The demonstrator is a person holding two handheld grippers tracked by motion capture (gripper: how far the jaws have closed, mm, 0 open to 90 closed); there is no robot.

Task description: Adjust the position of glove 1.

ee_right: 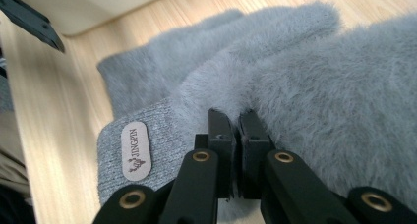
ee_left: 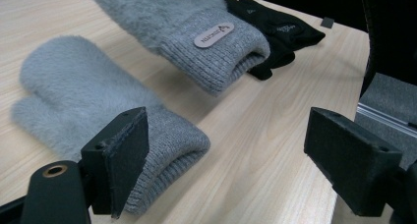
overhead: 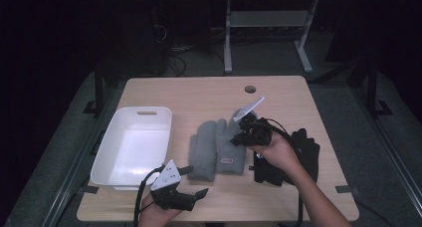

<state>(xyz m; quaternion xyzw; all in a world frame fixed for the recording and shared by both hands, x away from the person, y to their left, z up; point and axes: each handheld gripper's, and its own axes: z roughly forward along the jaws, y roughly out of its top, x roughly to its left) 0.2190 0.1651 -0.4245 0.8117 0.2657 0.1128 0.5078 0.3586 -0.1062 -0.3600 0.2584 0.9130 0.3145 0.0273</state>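
Two fuzzy grey mittens lie side by side mid-table. The right mitten (overhead: 230, 150), with a tan label patch (ee_right: 136, 150), is pinched in its fuzzy part by my right gripper (overhead: 237, 139), jaws shut (ee_right: 236, 121). In the left gripper view this mitten (ee_left: 196, 32) hangs tilted above the wood, with a shadow beneath it. The other mitten (overhead: 203, 151) lies flat (ee_left: 74, 86). My left gripper (overhead: 196, 181) stands open near the front edge, nothing between its jaws (ee_left: 231, 135), which point at that mitten's cuff.
A white plastic tub (overhead: 107, 157) sits at the table's left. A pair of black gloves (overhead: 308, 152) lies at the right, under my right forearm. A round cable hole (overhead: 250, 89) is near the far edge.
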